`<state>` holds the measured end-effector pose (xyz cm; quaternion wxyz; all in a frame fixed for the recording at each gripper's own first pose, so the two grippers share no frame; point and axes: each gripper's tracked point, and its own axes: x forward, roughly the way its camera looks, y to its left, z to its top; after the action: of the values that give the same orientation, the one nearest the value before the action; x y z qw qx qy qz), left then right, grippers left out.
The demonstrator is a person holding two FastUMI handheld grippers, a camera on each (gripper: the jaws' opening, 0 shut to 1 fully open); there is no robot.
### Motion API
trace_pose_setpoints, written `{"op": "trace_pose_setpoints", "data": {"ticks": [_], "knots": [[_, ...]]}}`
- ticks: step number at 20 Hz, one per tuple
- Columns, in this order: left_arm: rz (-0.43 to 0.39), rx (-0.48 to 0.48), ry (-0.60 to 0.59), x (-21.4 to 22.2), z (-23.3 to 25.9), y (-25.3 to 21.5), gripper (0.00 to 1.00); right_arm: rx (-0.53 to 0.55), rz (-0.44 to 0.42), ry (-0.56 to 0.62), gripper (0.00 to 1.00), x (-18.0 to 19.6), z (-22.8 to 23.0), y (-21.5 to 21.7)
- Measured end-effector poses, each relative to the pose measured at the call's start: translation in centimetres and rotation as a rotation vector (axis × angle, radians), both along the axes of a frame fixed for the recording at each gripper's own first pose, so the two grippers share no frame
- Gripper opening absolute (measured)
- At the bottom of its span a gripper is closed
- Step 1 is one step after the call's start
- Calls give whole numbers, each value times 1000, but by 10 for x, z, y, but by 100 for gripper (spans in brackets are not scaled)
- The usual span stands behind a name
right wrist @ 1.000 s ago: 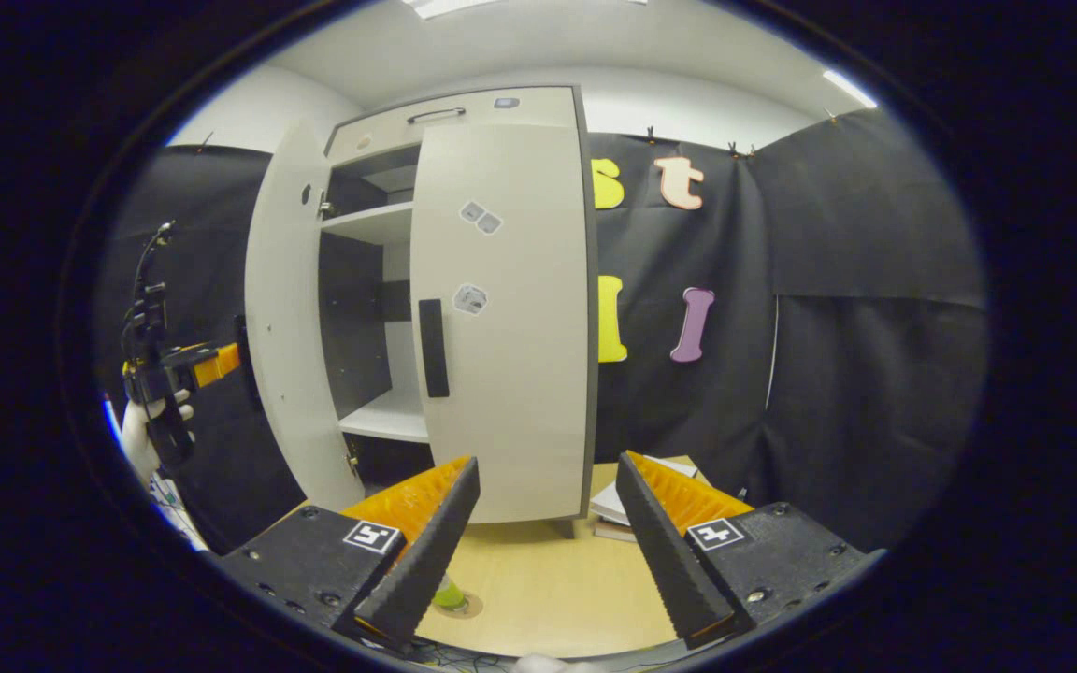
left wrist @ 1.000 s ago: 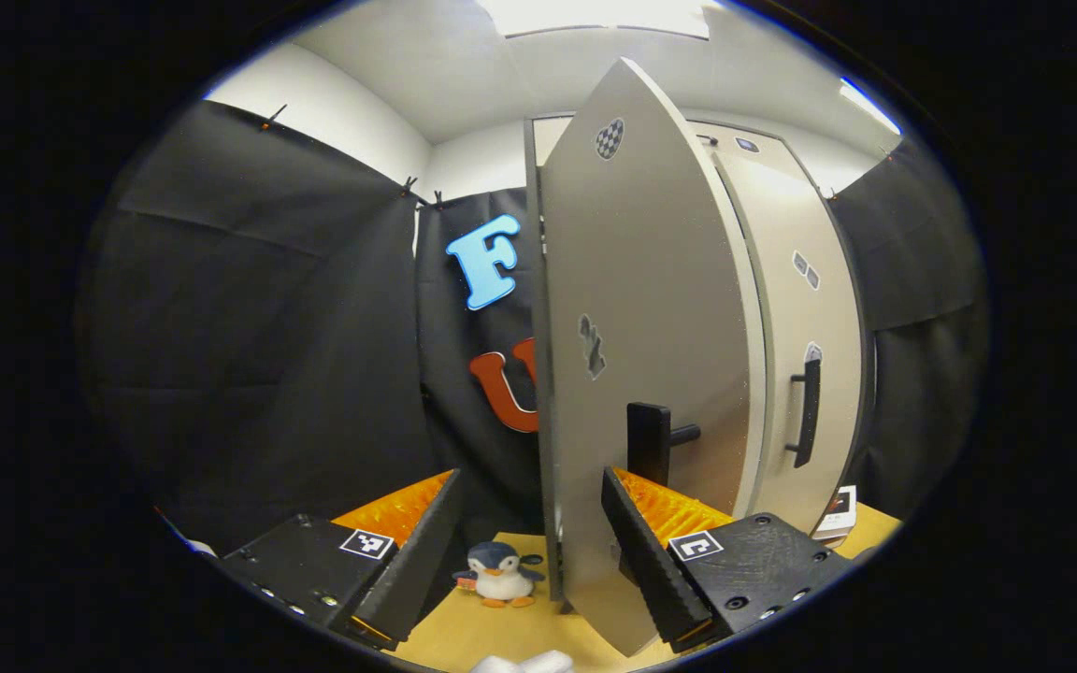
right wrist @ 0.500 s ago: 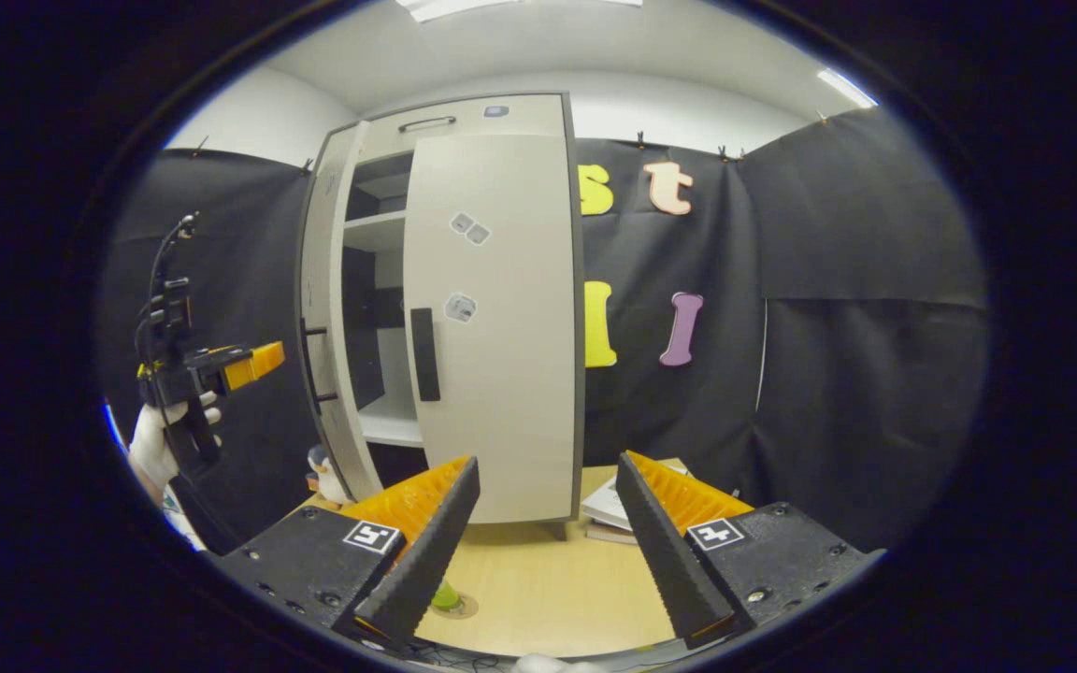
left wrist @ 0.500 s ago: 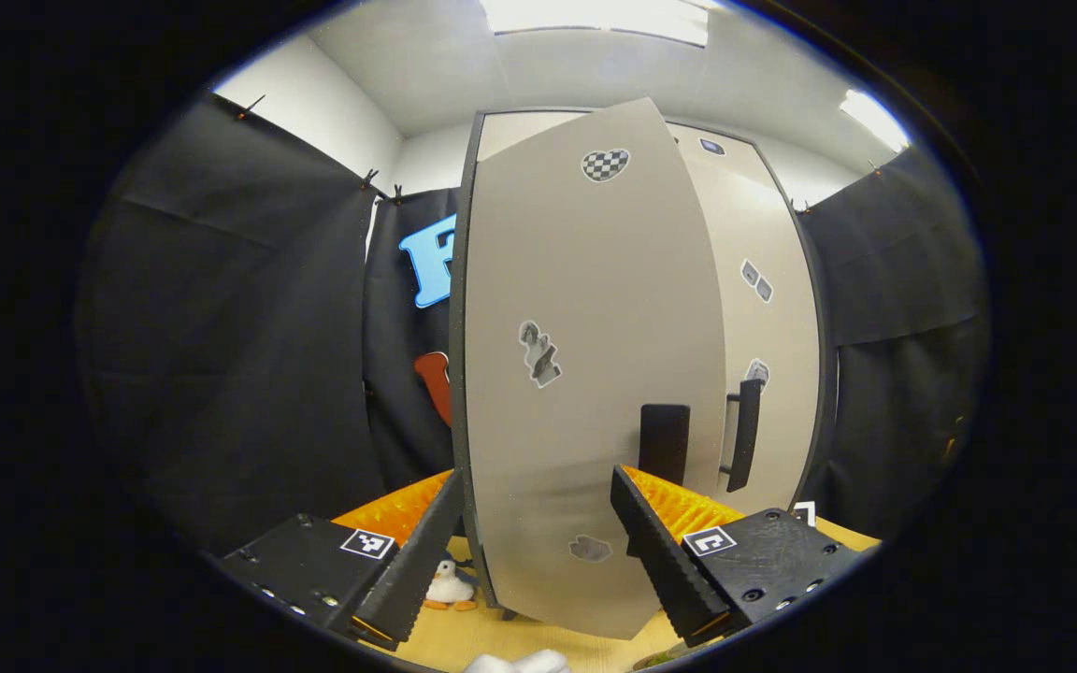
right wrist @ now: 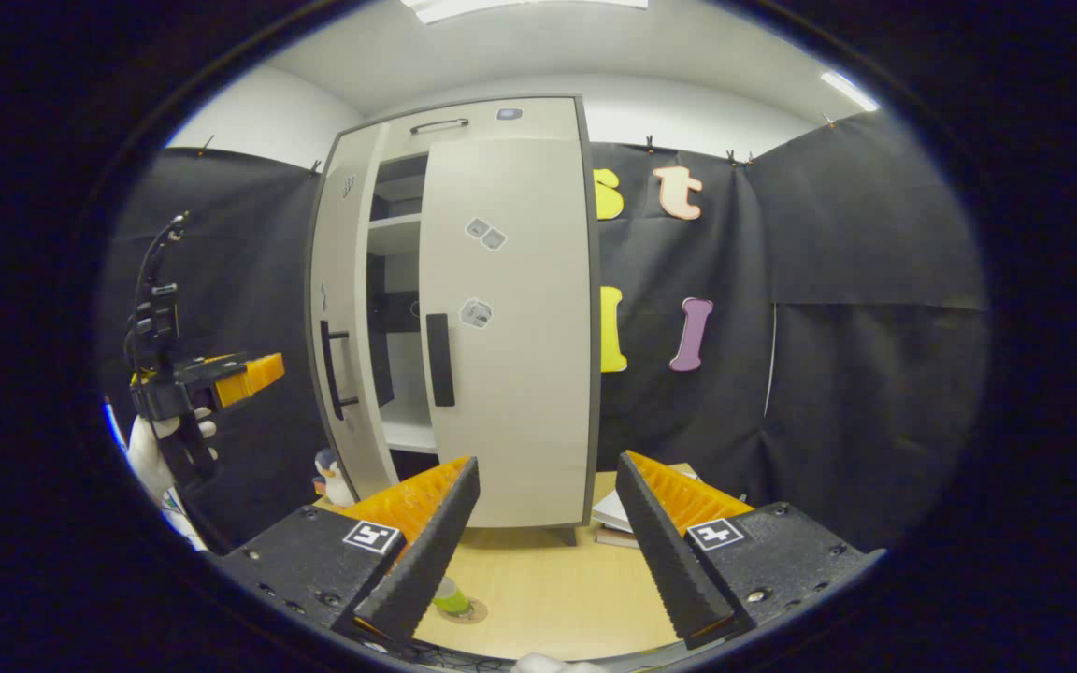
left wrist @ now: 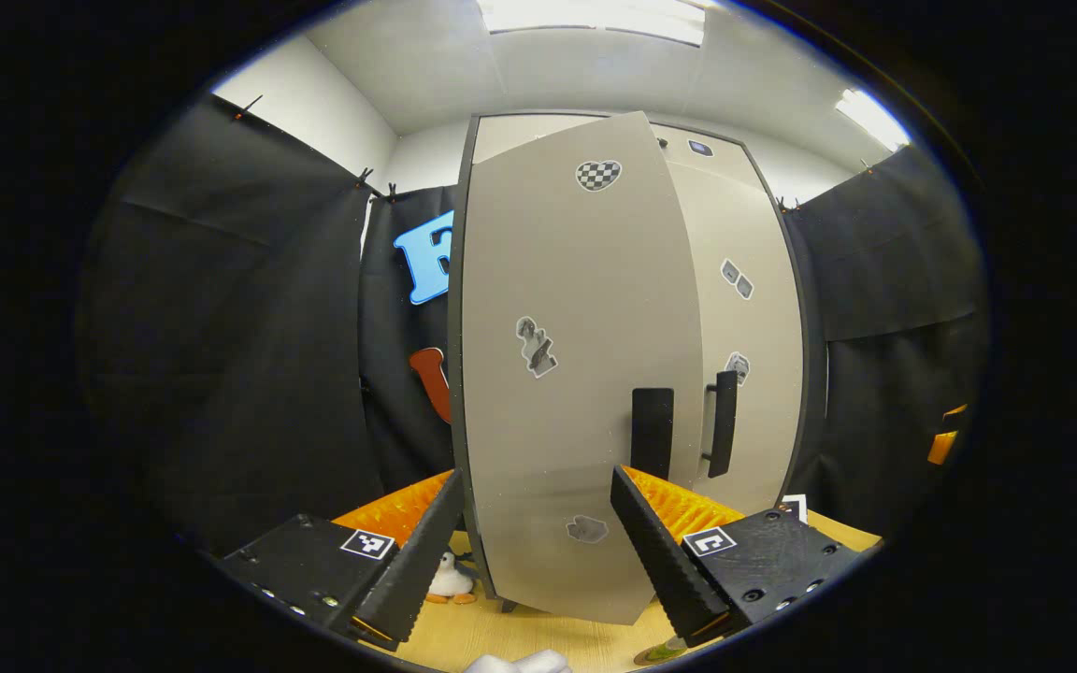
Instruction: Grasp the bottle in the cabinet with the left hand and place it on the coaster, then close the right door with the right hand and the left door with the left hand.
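In the left gripper view the left gripper (left wrist: pixel 534 547) has its fingers spread wide with nothing between the pads; the left finger (left wrist: pixel 412 570) and the right finger (left wrist: pixel 655 551) frame the lower part of the left door (left wrist: pixel 576 374), which stands just ahead of them, and whether either tip touches the panel cannot be told. A toy penguin (left wrist: pixel 450 581) sits on the wooden table (left wrist: pixel 501 636) just beside the left finger's tip. The door's dark handle (left wrist: pixel 653 432) rises just above the right finger's tip, and beyond it the right door (left wrist: pixel 753 327) lies flat on the cabinet, its own handle (left wrist: pixel 722 422) near the first. In the right gripper view the right gripper (right wrist: pixel 546 551) is likewise spread wide and empty, held back from the cabinet (right wrist: pixel 464 308). Far to the left of its fingers a gloved hand (right wrist: pixel 157 447) holds the other gripper near the left door, which is ajar, leaving a narrow gap with shelves visible inside. The green bottle (right wrist: pixel 451 596) stands on the round coaster (right wrist: pixel 466 611) on the table, just beside the left finger's tip. A stack of books (right wrist: pixel 621 520) lies just behind the right finger.
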<state>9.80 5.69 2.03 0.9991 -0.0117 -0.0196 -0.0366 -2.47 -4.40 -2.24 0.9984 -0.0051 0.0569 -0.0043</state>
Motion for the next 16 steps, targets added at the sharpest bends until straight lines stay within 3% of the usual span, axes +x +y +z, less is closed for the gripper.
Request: {"op": "trace_pose_setpoints", "data": {"ticks": [9,16], "knots": [[-68,-32,16,-38,-5,-15,96,-31,-29,-16,97,1,5,7],[-42,-37,63,-82,-32,-24,96,-32,-18,-15,94,-11,2,2]]}}
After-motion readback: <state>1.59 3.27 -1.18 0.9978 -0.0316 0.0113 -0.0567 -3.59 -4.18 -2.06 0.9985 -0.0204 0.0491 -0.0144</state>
